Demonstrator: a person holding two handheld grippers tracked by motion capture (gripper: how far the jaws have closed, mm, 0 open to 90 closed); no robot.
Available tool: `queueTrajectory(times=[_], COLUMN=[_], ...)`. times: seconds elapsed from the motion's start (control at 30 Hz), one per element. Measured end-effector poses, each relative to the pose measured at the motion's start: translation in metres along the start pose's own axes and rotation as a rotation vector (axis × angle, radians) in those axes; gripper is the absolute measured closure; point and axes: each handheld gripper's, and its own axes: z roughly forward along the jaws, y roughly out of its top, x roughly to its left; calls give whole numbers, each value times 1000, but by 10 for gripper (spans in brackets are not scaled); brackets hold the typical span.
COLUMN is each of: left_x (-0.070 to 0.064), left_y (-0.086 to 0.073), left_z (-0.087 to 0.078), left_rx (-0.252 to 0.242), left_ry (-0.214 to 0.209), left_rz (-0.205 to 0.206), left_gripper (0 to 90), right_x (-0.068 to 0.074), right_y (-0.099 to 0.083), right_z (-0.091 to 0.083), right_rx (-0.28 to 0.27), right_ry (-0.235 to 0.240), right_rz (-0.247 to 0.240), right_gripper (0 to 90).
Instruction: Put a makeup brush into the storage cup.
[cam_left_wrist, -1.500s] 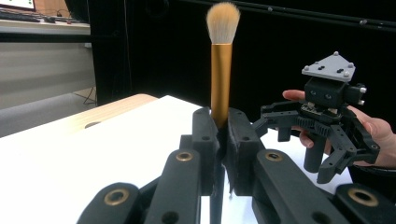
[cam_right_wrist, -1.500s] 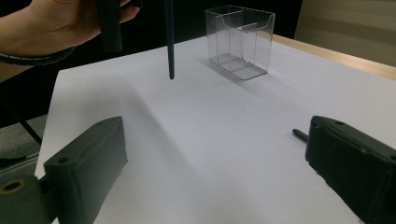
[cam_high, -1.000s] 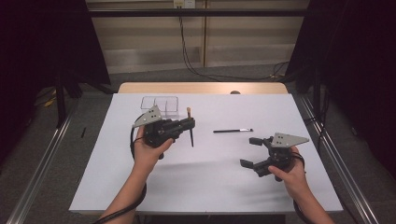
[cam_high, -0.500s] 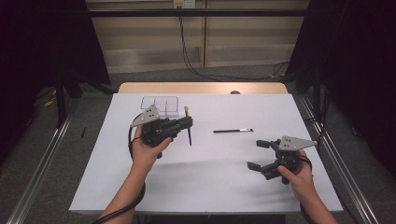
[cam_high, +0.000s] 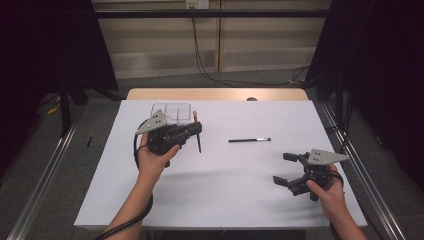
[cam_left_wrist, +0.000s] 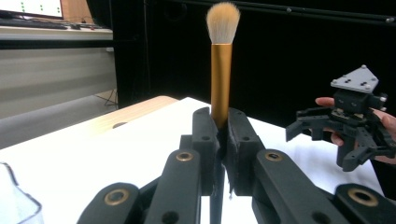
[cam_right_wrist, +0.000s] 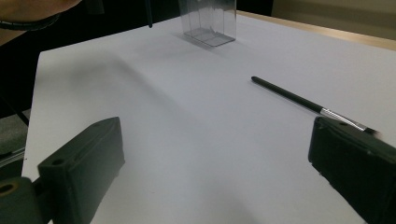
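Note:
My left gripper (cam_high: 196, 131) is shut on a makeup brush (cam_high: 197, 134) with a gold ferrule and pale bristles; in the left gripper view the brush (cam_left_wrist: 221, 60) stands upright between the jaws (cam_left_wrist: 218, 135). It hovers just right of a clear plastic box (cam_high: 172, 112) at the table's far left. A thin black brush (cam_high: 249, 140) lies flat on the white table near the middle, also seen as the thin black brush (cam_right_wrist: 308, 104) in the right gripper view. My right gripper (cam_high: 285, 168) is open near the front right, with nothing between its jaws.
The white table (cam_high: 225, 190) has a wooden strip (cam_high: 215, 94) along its far edge. Metal rails (cam_high: 365, 180) run along both sides. The clear box (cam_right_wrist: 208, 21) stands beyond the thin brush in the right gripper view. Dark curtains surround the space.
My left gripper has carried the makeup brush a little farther toward the clear box. My right gripper has drawn back toward the front right, still open.

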Motion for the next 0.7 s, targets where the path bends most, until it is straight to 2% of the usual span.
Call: queueTrajectory(times=[0.13, 0.4, 0.57, 0.7], left_x=[3, 16, 27, 34], left_y=[3, 10, 13, 15], left_z=[-2, -6, -8, -10], left_rx=[-6, -9, -17, -7], left_ry=[10, 49, 75, 101], left_rz=[8, 17, 7, 11], left_gripper=[837, 837, 837, 837], right_x=[-1, -1, 0, 1], right_y=[-2, -7, -11, -12], right_z=[-4, -10, -11, -13], right_rx=[1, -3, -2, -3], right_ry=[-7, -20, -22, -22], right_rz=[2, 5, 5, 2], right_gripper=[29, 29, 29, 29])
